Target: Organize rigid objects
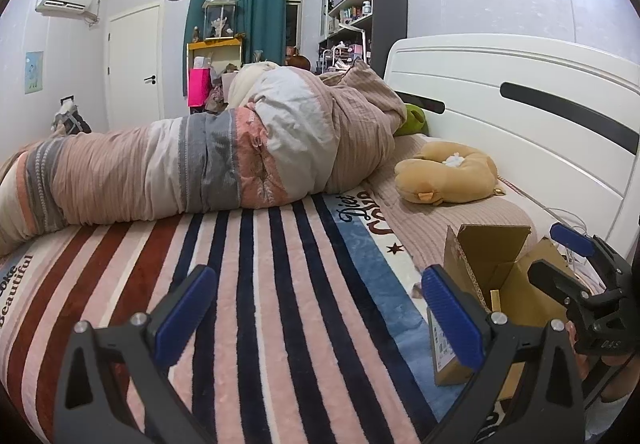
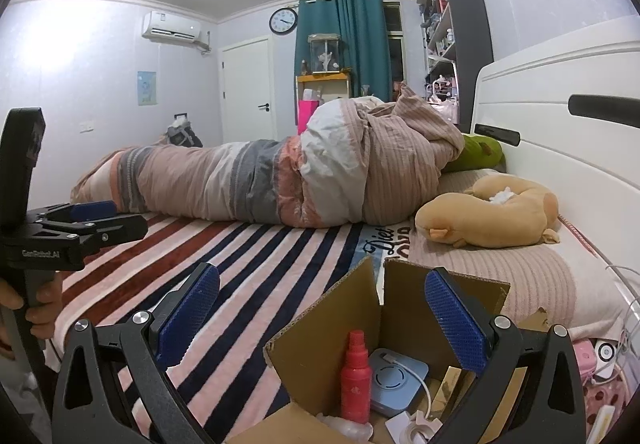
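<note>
On the striped bed blanket (image 2: 256, 256), an open cardboard box (image 2: 332, 328) held a red spray bottle (image 2: 355, 376) and a blue device (image 2: 396, 380). The right gripper (image 2: 320, 328) hung over it, jaws apart and empty; the left gripper (image 1: 316, 312) gaped empty beside it.

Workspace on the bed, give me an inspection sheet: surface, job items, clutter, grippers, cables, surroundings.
Surface: striped blanket on the bed.
Job's things: open cardboard box holding a red spray bottle, a blue square device and a gold item, partly hidden.
Clutter: rolled duvet, tan plush toy, green pillow.
Grippers: left gripper open and empty over the blanket; right gripper open and empty above the box.
Cables: white cable in the box; white wires by the headboard.
Surroundings: white headboard, shelving unit, teal curtain, wall clock, door.
</note>
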`<state>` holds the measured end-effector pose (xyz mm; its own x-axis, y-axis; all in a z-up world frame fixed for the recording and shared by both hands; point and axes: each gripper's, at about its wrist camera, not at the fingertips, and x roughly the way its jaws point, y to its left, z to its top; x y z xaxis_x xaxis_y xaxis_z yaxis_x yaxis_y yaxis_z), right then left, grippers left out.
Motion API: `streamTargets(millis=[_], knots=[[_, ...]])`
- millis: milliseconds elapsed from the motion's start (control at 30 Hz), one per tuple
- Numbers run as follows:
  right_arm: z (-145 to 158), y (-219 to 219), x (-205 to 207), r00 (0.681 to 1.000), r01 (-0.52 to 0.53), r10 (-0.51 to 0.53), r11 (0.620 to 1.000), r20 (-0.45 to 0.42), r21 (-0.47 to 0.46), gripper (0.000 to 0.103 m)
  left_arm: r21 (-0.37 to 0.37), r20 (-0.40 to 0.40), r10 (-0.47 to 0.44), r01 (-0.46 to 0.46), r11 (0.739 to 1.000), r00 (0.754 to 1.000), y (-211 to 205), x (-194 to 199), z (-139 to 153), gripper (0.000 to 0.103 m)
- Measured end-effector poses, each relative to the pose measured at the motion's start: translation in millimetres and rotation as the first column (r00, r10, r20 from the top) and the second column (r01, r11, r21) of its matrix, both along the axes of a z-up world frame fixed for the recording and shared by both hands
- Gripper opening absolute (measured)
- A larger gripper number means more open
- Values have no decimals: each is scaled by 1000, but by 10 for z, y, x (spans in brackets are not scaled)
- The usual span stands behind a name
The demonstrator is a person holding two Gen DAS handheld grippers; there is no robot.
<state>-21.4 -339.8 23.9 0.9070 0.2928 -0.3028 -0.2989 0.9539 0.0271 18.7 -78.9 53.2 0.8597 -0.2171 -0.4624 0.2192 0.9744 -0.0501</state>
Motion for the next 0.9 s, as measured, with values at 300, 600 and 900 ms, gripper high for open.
streamTargets(millis=[300, 600, 900], knots=[[-14, -19, -1, 1000, 9, -9, 1000, -7, -1, 103, 1, -1, -8, 8, 1000, 1000, -41, -15, 7, 102], [-25, -20, -13, 1000, 20, -20, 1000, -10, 1, 103, 0, 0, -11, 11, 1000, 1000, -56, -23, 16, 102], [-24, -13, -16, 1000, 21, -21, 1000, -10, 1, 103, 2, 3, -10, 10, 1000, 1000, -65, -22, 23, 102]])
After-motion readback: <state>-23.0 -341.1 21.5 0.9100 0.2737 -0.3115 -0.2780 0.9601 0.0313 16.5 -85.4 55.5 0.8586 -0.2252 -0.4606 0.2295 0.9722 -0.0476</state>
